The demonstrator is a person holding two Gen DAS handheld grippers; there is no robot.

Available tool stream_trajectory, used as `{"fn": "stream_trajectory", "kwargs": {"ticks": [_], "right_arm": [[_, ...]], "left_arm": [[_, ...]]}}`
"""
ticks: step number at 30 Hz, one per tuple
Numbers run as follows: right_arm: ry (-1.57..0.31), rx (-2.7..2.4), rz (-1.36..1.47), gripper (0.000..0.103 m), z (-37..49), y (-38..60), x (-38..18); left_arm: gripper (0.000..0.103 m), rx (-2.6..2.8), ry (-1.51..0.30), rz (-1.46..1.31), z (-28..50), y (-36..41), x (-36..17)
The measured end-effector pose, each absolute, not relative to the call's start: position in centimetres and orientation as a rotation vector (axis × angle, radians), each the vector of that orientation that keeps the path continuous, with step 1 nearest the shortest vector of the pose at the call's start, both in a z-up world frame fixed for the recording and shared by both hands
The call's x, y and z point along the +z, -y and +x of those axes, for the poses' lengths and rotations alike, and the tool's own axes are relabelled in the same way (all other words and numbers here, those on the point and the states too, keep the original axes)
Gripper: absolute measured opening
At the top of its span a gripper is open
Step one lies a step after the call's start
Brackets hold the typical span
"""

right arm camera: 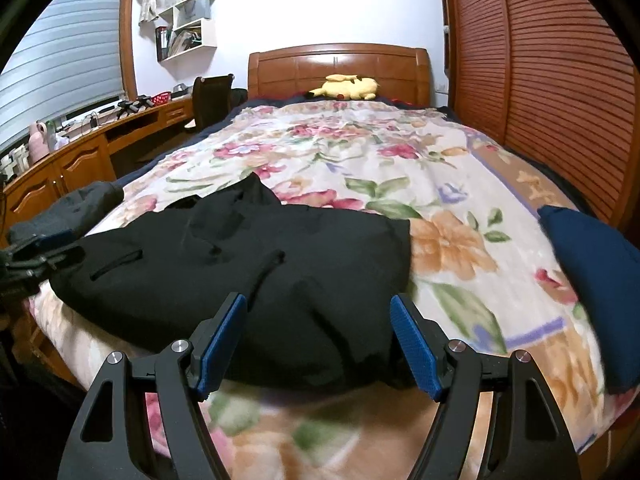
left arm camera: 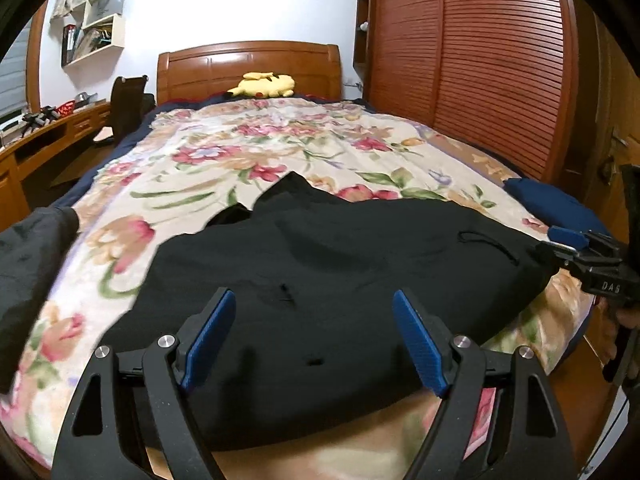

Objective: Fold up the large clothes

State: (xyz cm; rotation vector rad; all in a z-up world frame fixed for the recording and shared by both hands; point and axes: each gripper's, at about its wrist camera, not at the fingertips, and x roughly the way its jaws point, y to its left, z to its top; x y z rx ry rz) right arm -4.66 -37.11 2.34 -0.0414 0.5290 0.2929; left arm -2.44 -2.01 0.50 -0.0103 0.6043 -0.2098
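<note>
Black garment [left arm camera: 340, 264] spread across the near end of the bed [right arm camera: 460, 248], lying mostly flat on the floral blanket [left arm camera: 240, 152] with soft ripples and a peak of cloth pointing toward the headboard [left arm camera: 248, 68]; matte, dark, thick-looking fabric with a thin drawcord [left arm camera: 488, 244] curling over its surface and a slit-like pocket opening [right arm camera: 116, 264] near one edge. Near hem just short of the mattress edge, a little bunched. Left gripper [left arm camera: 314, 340] poised above the near hem, jaws released and wide apart, blue pads [left arm camera: 210, 340] clear of the cloth, nothing between them. Right gripper [right arm camera: 318, 344] likewise above the near hem at the garment's other side, jaws released, blue pads [right arm camera: 416, 348] touching nothing. Grey bundle of cloth [right arm camera: 76, 208] at the bed's left edge, dark blue cushion [right arm camera: 592, 288] at the right edge, both apart from the garment. Yellow plush toy [right arm camera: 346, 87] far off by the headboard. Wooden worktop [right arm camera: 80, 148] along the left wall, slatted wardrobe doors [left arm camera: 472, 60] on the right
</note>
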Motion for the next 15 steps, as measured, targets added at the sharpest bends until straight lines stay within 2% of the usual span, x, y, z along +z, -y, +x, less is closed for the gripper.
{"fn": "stream_trajectory", "kwargs": {"ticks": [8,15], "right_arm": [[-0.632,0.213,-0.060,0.076,-1.7,37.6,-1.0],[-0.644,0.221,-0.083,0.089,-1.4,38.1,-3.1]], "left_arm": [[0.082,-0.210,-0.684,0.034,-1.0,4.6,-1.4],[0.082,-0.184,-0.768,0.065,0.1,5.1,-3.4]]}}
